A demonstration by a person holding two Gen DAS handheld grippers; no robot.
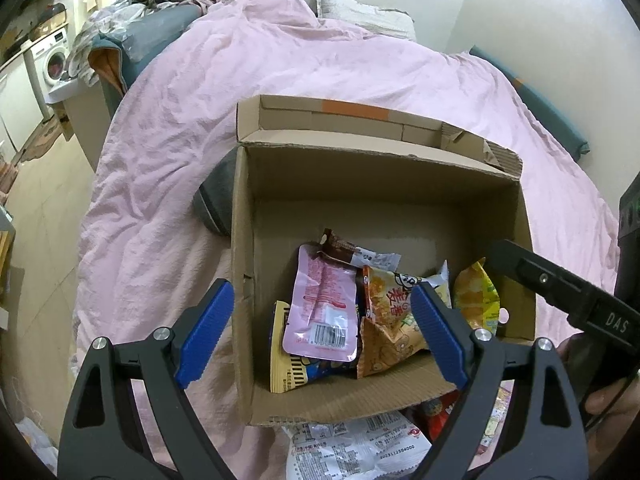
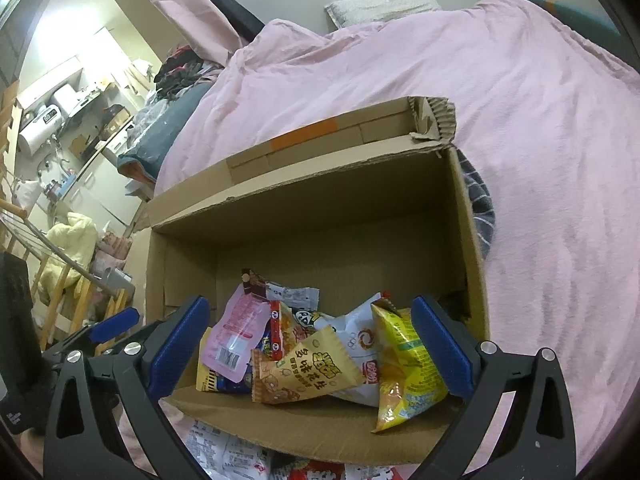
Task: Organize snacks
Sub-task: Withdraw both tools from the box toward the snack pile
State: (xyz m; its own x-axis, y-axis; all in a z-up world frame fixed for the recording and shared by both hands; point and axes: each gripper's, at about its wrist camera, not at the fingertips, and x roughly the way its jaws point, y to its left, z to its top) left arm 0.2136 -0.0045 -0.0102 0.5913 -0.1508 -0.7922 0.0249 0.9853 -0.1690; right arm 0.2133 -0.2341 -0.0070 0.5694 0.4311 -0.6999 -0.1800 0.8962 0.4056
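Your left tool (image 1: 322, 322) and right tool (image 2: 310, 346): both spread wide, gripping nothing. Snack packets (image 2: 304, 364) lie in cardboard box (image 1: 240, 248) on pink bed (image 1: 168, 184). "DAS" printed on right tool; packet writing unreadable.

A rumpled pink duvet (image 1: 304, 80) covers the bed; a grey pillow (image 1: 360, 10) lies at its head; a white washing machine (image 1: 50, 60) stands far left; a grey striped cloth (image 2: 478, 204) peeks out low.
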